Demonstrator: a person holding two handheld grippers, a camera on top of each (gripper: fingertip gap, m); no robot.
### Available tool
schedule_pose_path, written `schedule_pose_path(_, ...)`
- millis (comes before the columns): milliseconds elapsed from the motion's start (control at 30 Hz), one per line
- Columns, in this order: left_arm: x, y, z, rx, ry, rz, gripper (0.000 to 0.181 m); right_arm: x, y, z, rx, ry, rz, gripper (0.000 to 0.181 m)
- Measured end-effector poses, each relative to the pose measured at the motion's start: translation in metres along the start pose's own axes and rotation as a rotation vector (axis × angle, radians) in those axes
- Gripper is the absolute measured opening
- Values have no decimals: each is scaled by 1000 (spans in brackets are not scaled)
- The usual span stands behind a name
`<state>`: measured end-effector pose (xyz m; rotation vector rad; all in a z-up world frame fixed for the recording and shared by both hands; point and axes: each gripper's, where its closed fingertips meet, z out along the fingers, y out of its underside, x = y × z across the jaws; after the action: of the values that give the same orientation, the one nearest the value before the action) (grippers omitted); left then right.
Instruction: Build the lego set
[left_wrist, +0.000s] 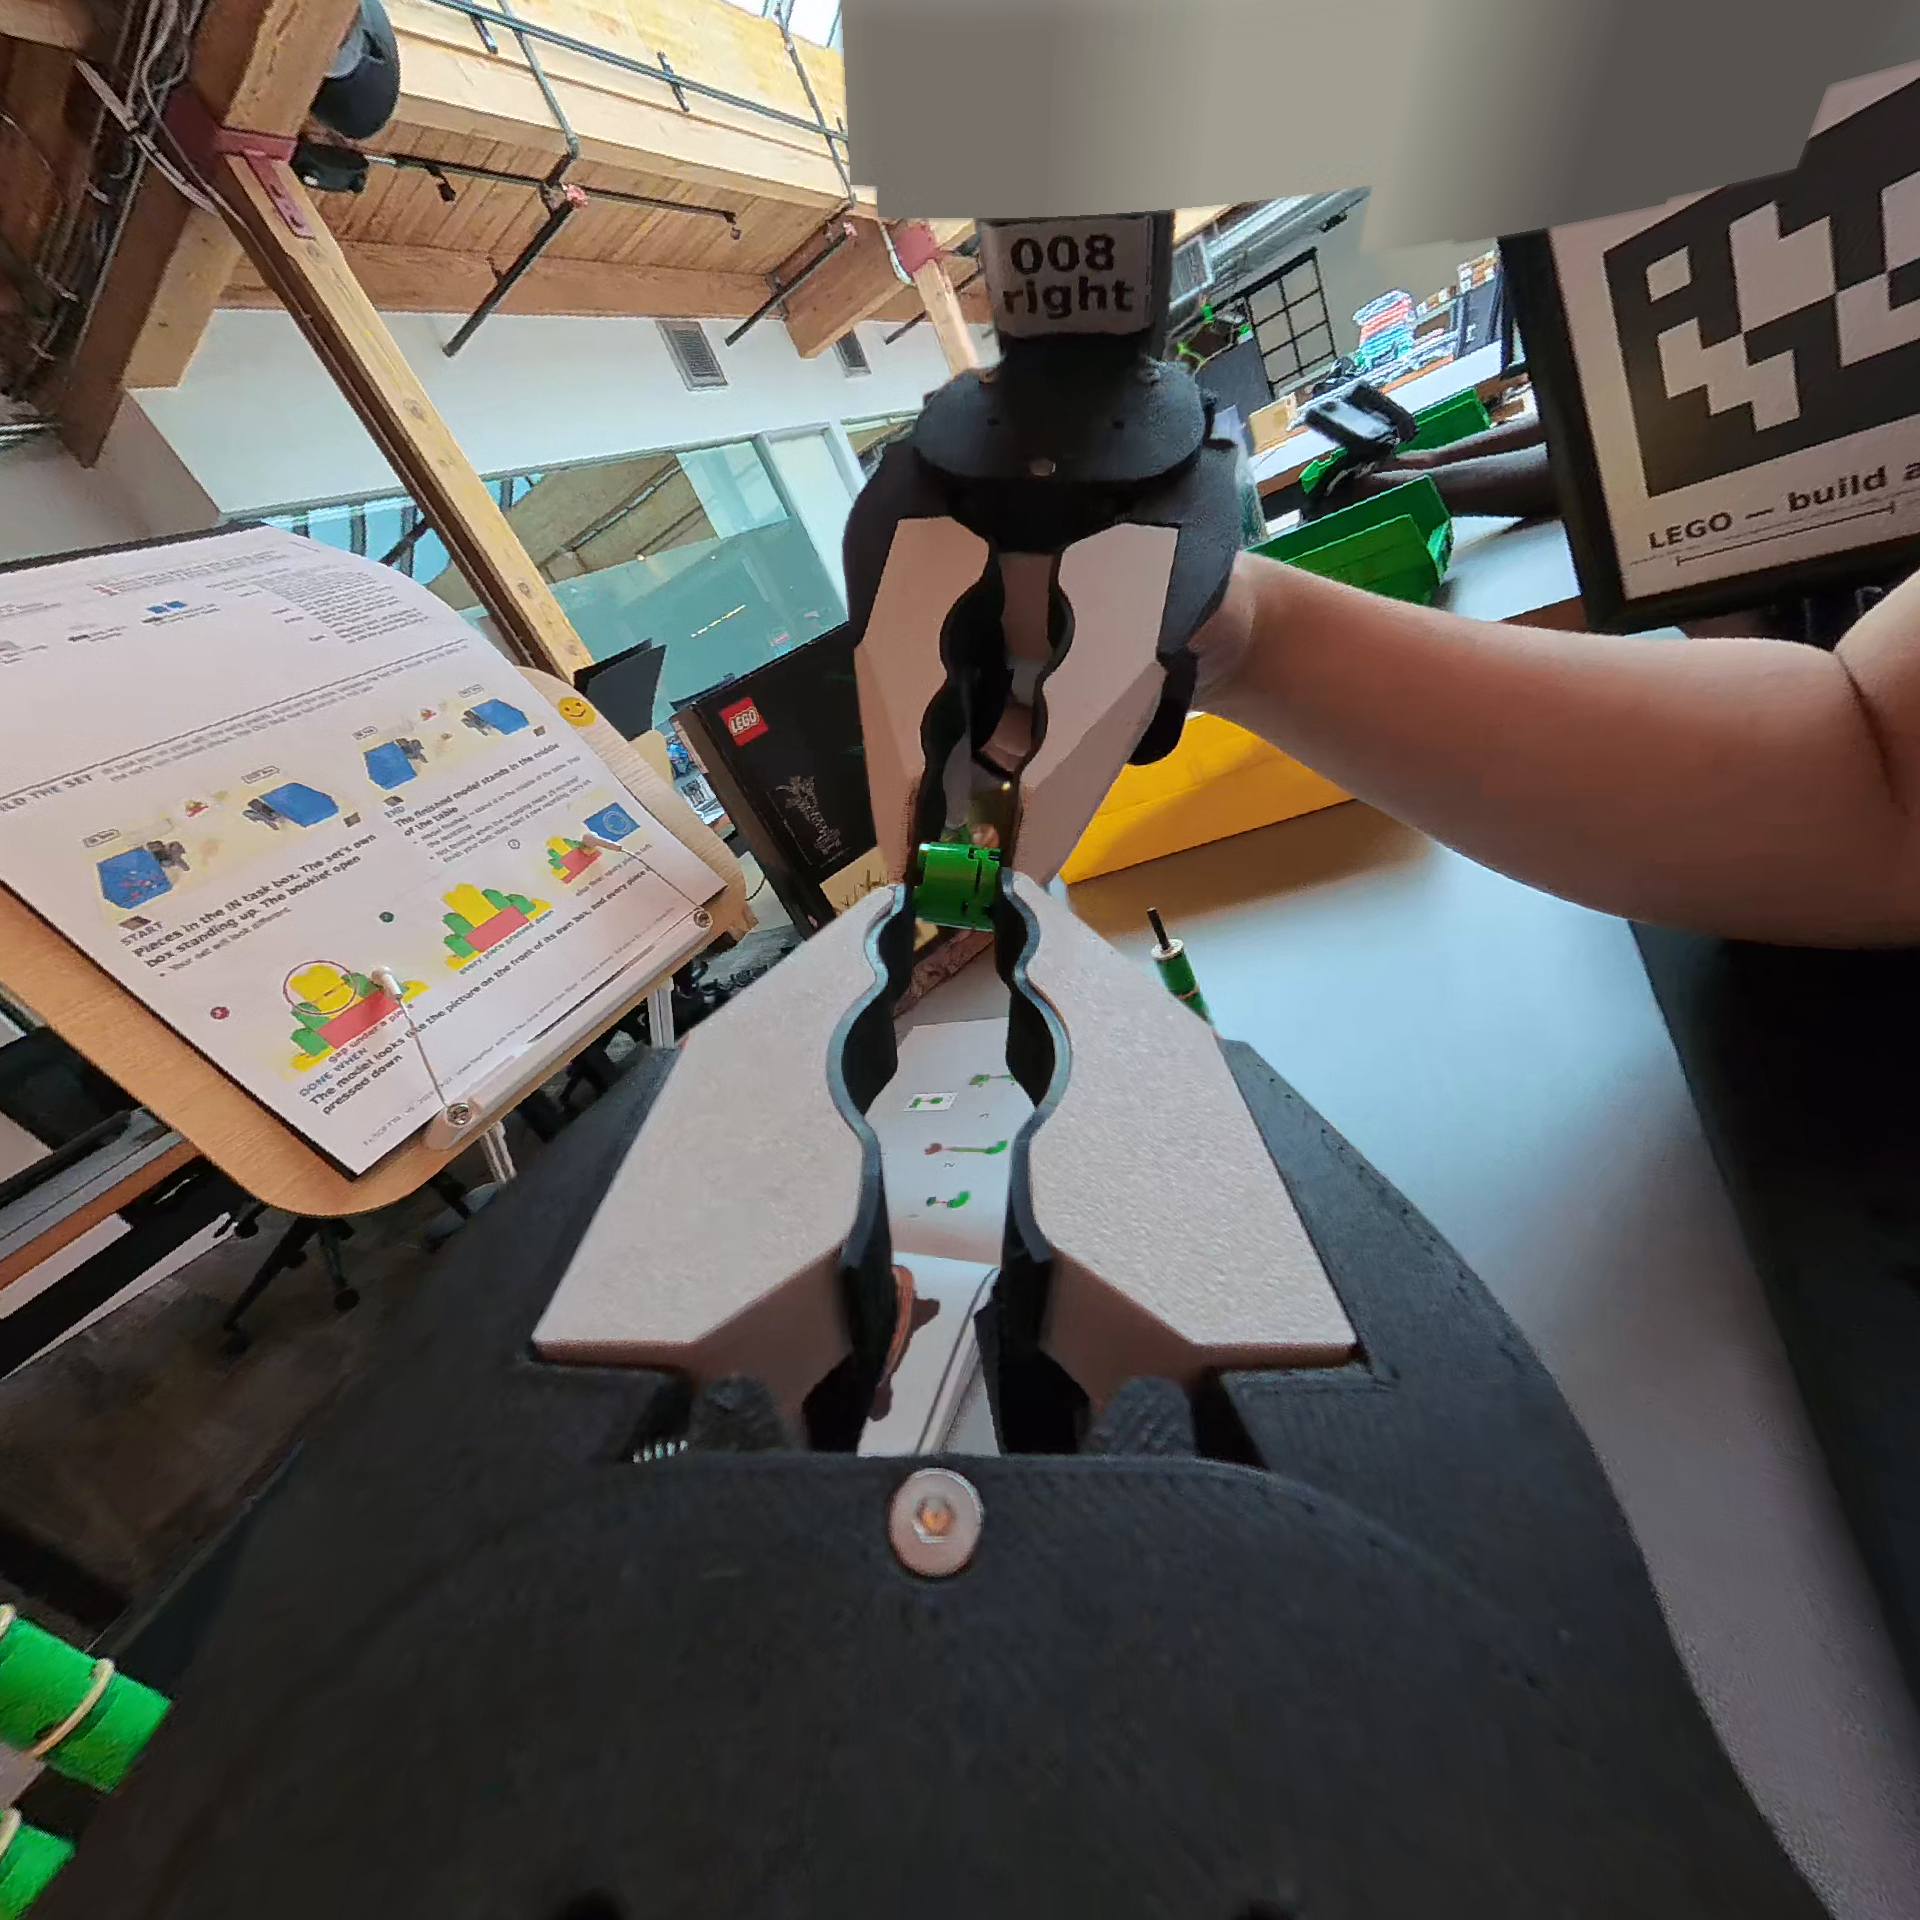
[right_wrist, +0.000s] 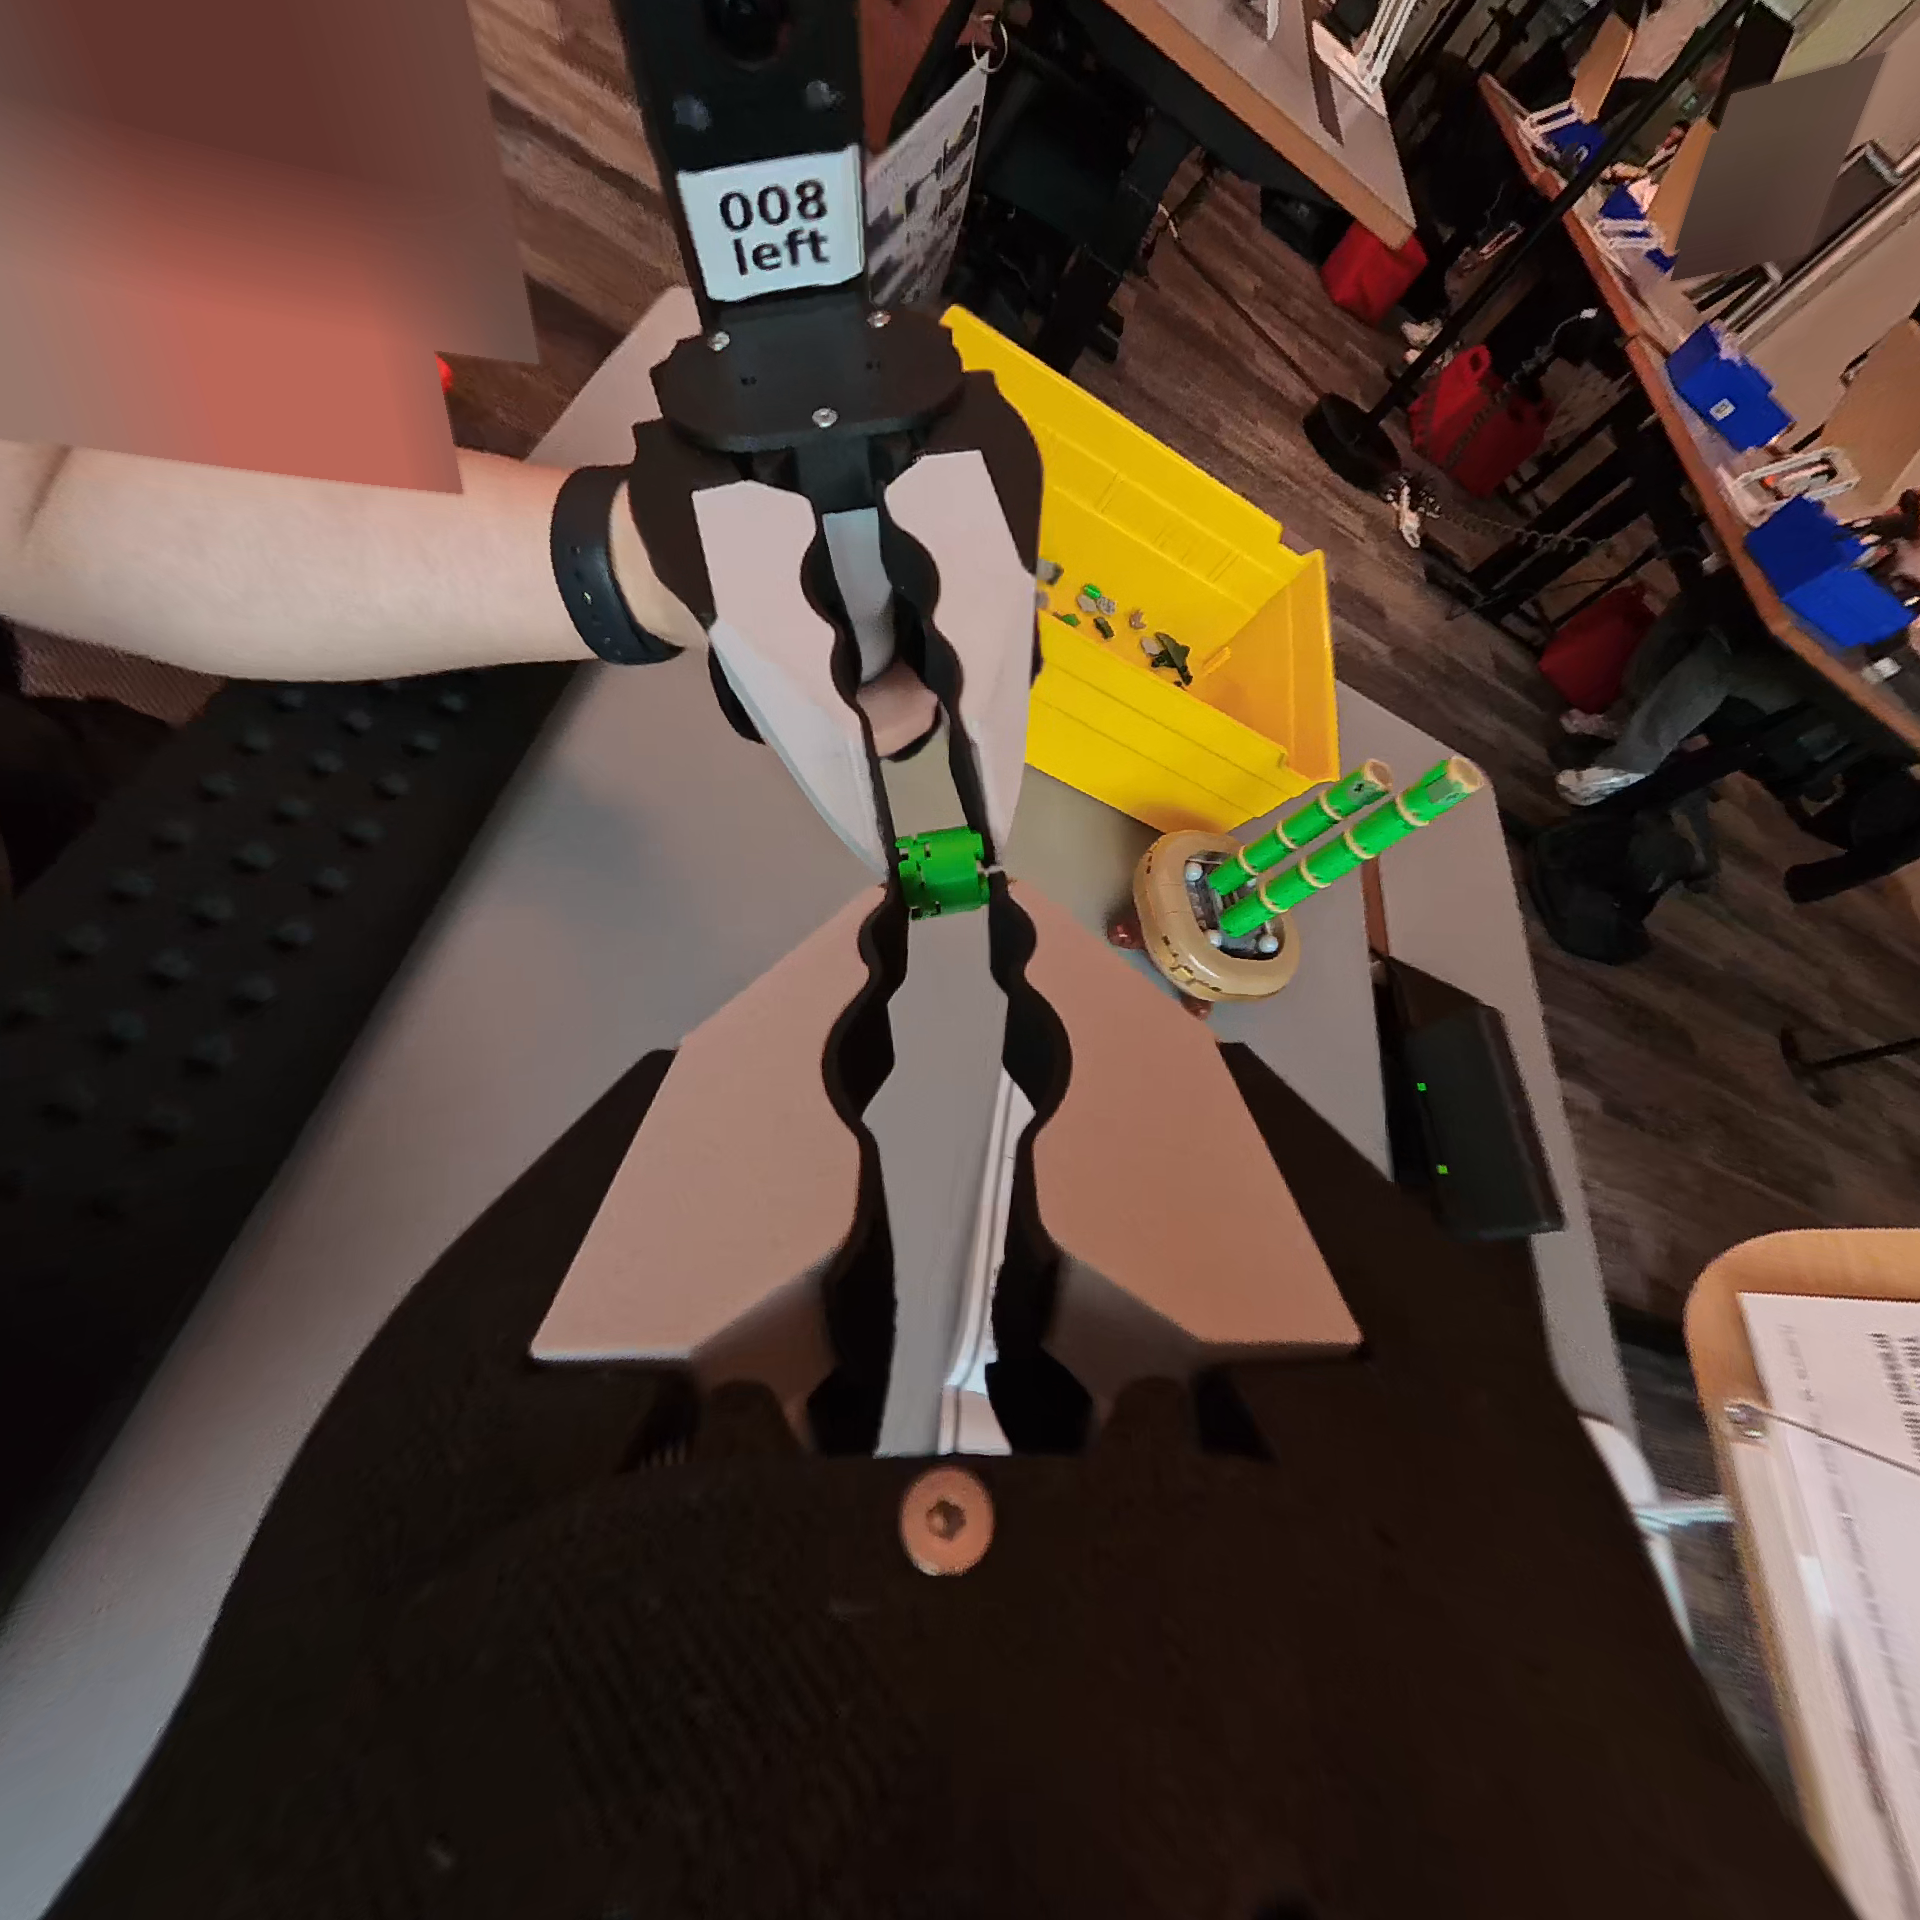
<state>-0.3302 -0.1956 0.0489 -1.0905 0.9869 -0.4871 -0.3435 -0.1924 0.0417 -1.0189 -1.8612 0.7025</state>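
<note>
A small green round Lego piece (left_wrist: 956, 883) is pinched between both grippers, which meet tip to tip above the grey table. My left gripper (left_wrist: 954, 902) is shut on it from below in the left wrist view. My right gripper (left_wrist: 968, 831) comes down from the top and is also shut on it. In the right wrist view the green piece (right_wrist: 940, 875) sits between my right gripper (right_wrist: 943, 906) and my left gripper (right_wrist: 933, 831). A tan round base (right_wrist: 1216, 940) with two green stalks (right_wrist: 1340, 842) lies to the right.
A yellow bin (right_wrist: 1174, 582) with several small pieces stands behind the grippers. An open booklet (left_wrist: 945, 1143) lies on the table under them. A dark green rod (left_wrist: 1179, 971) lies loose. An instruction sheet on a wooden stand (left_wrist: 312, 831) is at left. A black box (right_wrist: 1465, 1122) is near the table edge. Both grippers' tips are close together, under 4 cm apart.
</note>
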Motion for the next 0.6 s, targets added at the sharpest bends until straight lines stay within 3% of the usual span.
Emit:
schedule_pose_path(300, -1, 5, -1, -16, 6, 5, 13, 6, 2, 3, -26, 73, -76, 25)
schedule_pose_path(600, -2, 17, -1, -34, 40, -44, 13, 3, 11, 11, -61, 54, -109, 14)
